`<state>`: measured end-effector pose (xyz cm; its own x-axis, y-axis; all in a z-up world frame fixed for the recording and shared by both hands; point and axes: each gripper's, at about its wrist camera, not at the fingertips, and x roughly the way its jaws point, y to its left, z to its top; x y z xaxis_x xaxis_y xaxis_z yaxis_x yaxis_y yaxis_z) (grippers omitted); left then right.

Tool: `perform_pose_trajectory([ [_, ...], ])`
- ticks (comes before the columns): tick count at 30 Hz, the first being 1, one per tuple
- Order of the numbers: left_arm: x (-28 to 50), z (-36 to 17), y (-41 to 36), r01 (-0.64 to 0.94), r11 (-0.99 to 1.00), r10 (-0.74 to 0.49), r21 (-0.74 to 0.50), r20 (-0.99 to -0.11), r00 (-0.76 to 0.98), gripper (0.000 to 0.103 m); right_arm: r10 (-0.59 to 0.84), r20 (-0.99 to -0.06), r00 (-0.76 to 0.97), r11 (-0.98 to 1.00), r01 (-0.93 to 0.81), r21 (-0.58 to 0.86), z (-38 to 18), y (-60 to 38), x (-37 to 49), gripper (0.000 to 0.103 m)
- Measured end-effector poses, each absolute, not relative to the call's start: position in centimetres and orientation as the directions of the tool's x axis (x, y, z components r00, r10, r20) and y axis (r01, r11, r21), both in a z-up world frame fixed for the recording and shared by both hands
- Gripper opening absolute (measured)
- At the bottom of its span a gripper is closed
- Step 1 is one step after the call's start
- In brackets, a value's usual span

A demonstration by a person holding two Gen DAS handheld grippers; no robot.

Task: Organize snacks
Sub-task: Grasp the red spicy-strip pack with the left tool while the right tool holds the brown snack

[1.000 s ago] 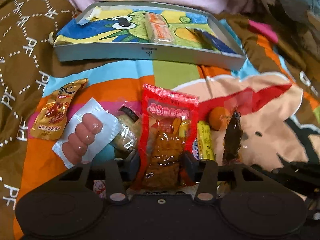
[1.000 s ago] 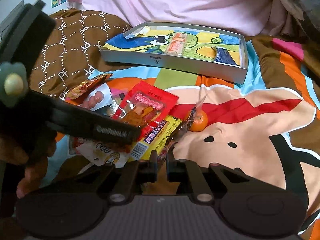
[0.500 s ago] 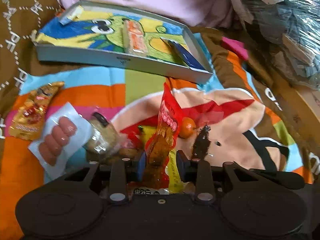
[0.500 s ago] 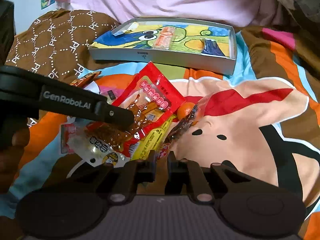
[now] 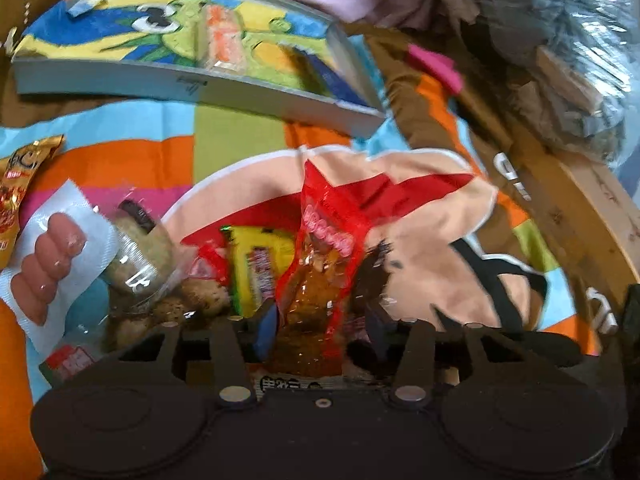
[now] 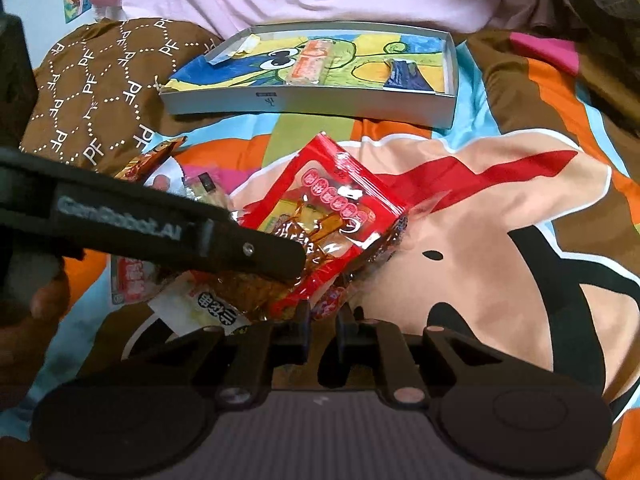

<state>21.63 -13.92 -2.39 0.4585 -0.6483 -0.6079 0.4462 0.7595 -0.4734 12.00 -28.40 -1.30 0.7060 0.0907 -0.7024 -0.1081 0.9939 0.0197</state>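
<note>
A: How far along am I? The tray is sitting at the far side of the bed, and only a few things are lying in it: an orange bar in the middle, a dark blue packet to the right, a pale scrap at the far left corner.

B: So most of it is waiting?

A: Yes, I judge the job barely begun. The near pile is holding a yellow pack, a gold pack at the left, a sausage pack, a jar-like thing in clear wrap, and more below that I can't make out.

B: And the red pack?

A: The red pack is standing between the jaws of my left hand-held gripper, above the pile. Those jaws are opening now, and the pads look to be coming off the pack, so I'm treating it as let go, though blur is making that hard to tell.

B: The right one?

A: My right hand-held gripper is hovering at the near edge of the pile, jaws almost together with a narrow gap; whether they are pinching a wrapper I can't tell.
</note>
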Motion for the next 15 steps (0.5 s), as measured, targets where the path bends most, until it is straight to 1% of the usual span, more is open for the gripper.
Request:
perform_pose_trajectory([
  [2,22.2,-3.1,-13.7,0.413,0.769,-0.638,-0.487,-0.624,0.451,0.048,0.091,-0.703,0.706,0.994,-0.109,0.02,-1.3,-28.4,12.0,0.016],
  [4,22.2,-3.5,-13.4,0.407,0.765,-0.643,-0.499,-0.617,0.453,0.052,0.091,-0.704,0.705,0.994,-0.109,0.02,-1.4,-28.3,12.0,0.016],
  [6,22.0,-3.5,-13.7,0.422,0.764,-0.644,-0.489,-0.612,0.458,0.064,0.09,-0.704,0.704,0.994,-0.108,0.019,-1.4,-28.4,12.0,0.016],
  [8,21.9,-3.4,-14.3,0.441,0.774,-0.63,-0.455,-0.622,0.465,0.072,0.09,-0.705,0.704,0.994,-0.108,0.02,-1.4,-28.3,12.0,0.016],
  [9,21.9,-3.5,-14.6,0.448,0.783,-0.617,-0.432,-0.634,0.467,0.072,0.09,-0.705,0.704,0.994,-0.108,0.019,-1.4,-28.4,12.0,0.016],
  [10,21.9,-3.6,-14.9,0.454,0.793,-0.601,-0.408,-0.647,0.469,0.072,0.089,-0.706,0.703,0.994,-0.107,0.019,-1.3,-28.5,12.0,0.016],
  [12,21.9,-3.8,-15.1,0.456,0.8,-0.589,-0.391,-0.661,0.465,0.062,0.083,-0.709,0.7,0.995,-0.1,0.017,-1.2,-28.8,11.9,0.016],
  [15,21.8,-4.0,-15.1,0.458,0.807,-0.574,-0.372,-0.673,0.466,0.054,0.087,-0.71,0.699,0.995,-0.093,0.03,-0.9,-29.5,11.5,0.016],
])
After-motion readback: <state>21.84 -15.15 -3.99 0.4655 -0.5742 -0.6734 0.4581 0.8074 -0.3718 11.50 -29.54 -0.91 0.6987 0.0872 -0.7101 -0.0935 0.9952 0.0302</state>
